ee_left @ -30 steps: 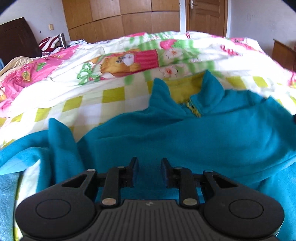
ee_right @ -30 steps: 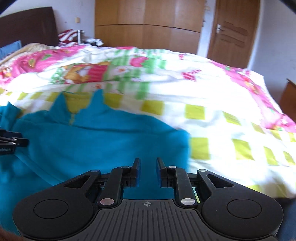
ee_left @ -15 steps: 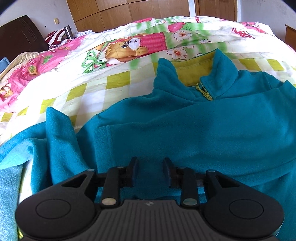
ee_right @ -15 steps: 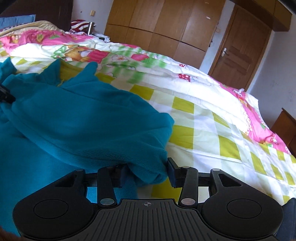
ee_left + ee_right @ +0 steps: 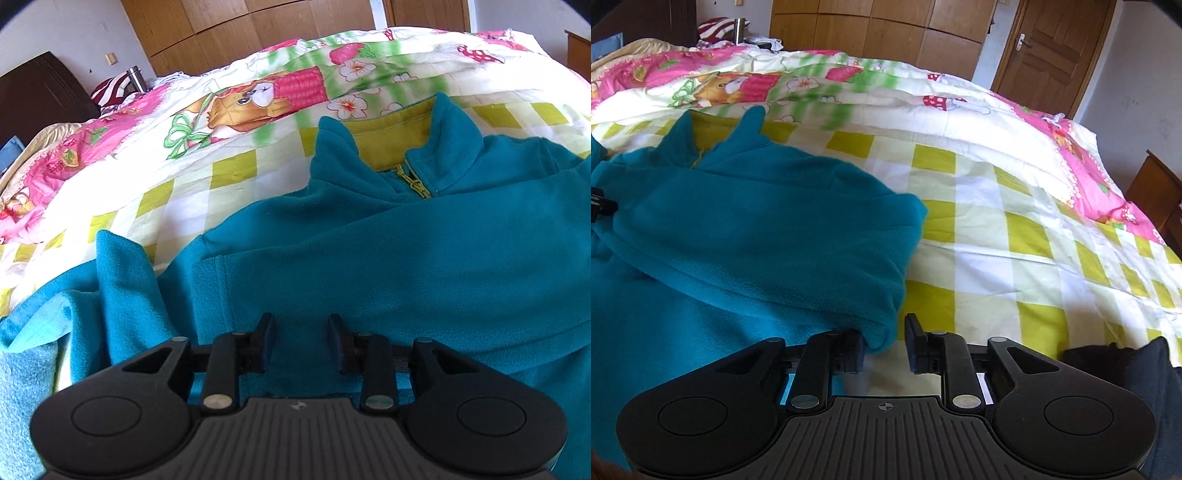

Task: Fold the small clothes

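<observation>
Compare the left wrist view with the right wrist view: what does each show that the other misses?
Left wrist only: the yellow-green zipper pull at the collar and a loose fleece flap.
Right wrist only: the wooden door, the fleece's folded edge between the open right gripper fingers.
Both: the teal fleece, patterned bedspread, wardrobe.

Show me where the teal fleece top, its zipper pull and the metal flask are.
teal fleece top [image 5: 388, 258]: left wrist view, on the chest panel.
zipper pull [image 5: 415, 182]: left wrist view, on the yellow-green cord below the collar.
metal flask [image 5: 136, 78]: left wrist view, on its body.
</observation>
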